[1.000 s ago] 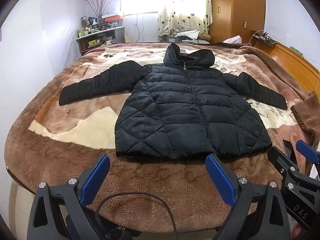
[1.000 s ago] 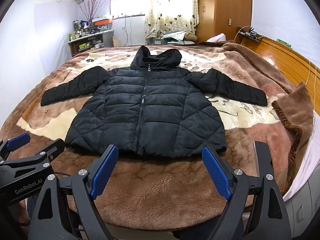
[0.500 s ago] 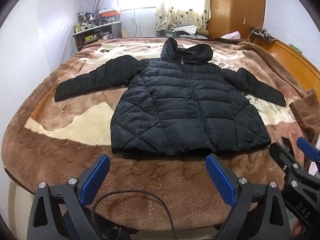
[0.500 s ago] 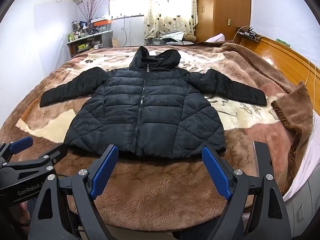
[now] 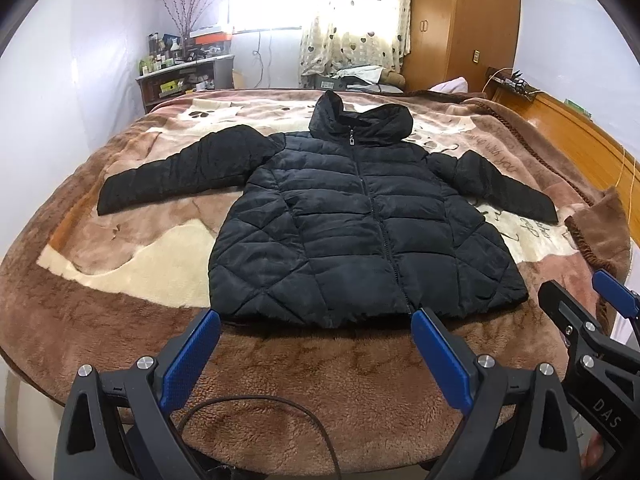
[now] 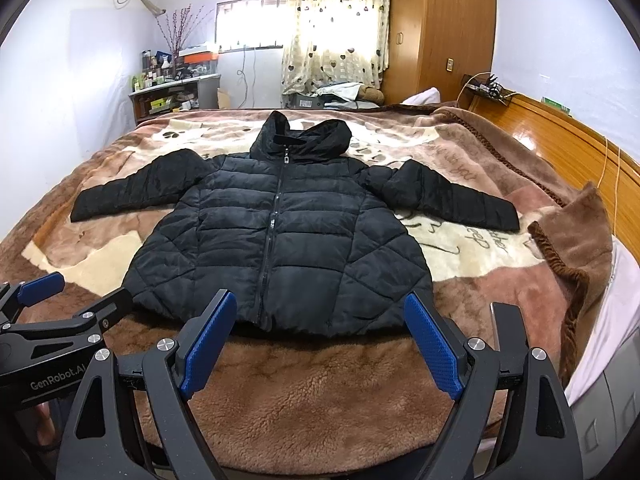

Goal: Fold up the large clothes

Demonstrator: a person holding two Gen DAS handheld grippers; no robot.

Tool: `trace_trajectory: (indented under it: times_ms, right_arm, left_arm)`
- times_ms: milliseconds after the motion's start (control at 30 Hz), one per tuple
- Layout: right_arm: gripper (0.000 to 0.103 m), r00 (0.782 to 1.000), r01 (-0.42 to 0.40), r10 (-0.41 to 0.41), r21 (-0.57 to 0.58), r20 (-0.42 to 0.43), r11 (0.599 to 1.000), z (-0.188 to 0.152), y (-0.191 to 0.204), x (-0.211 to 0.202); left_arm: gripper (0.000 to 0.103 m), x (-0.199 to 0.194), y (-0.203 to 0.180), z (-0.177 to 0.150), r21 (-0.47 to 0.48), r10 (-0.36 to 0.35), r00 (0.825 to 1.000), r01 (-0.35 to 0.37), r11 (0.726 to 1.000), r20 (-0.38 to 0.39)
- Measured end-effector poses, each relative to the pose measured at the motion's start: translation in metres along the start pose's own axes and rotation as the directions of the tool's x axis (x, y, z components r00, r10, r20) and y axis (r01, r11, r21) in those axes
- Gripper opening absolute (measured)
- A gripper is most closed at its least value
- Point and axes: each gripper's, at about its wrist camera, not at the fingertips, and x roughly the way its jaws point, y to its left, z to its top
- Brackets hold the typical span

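The left gripper hangs with its two blue-padded fingers spread wide apart and nothing between them. It sits just short of the jacket's hem, above the brown fleece blanket, not touching the jacket. A thin black cable loops over the blanket right in front of this gripper.

The right gripper is likewise wide open and holds nothing, its blue fingers standing apart just before the jacket's hem. In the left wrist view the right gripper shows at the jacket's lower right, beside the hem corner; in the right wrist view the left gripper shows at the jacket's lower left.

The black puffer jacket lies flat on the blanket, front side up and zipped closed. Its hem is nearest the grippers and its hood points away from them. Both sleeves are stretched out to the sides, each resting on the blanket.

Beyond the jacket's hood stand a heart-patterned curtain over a bright window and a wooden wardrobe. Past the jacket's left sleeve, against the far wall, is a cluttered shelf. Past the right sleeve a polished wooden headboard runs along the bed's side.
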Motion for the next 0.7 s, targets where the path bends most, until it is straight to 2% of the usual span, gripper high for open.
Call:
trace_trajectory:
  times_ms: [400, 700]
  right_arm:
    - [0.086, 1.000, -0.005, 0.005, 0.008, -0.007, 1.000, 0.0001, -0.0011, 0.0022]
    - [0.086, 1.000, -0.009, 0.009, 0.012, -0.008, 1.000, 0.0013, -0.0016, 0.0036]
  left_arm:
    - [0.097, 0.0050, 0.0032, 0.0016, -0.006, -0.024, 1.000, 0.024, 1.000, -0.002]
    - [0.097, 0.0020, 0.0042, 0.0066, 0.001, -0.004, 1.000, 0.004, 1.000, 0.022]
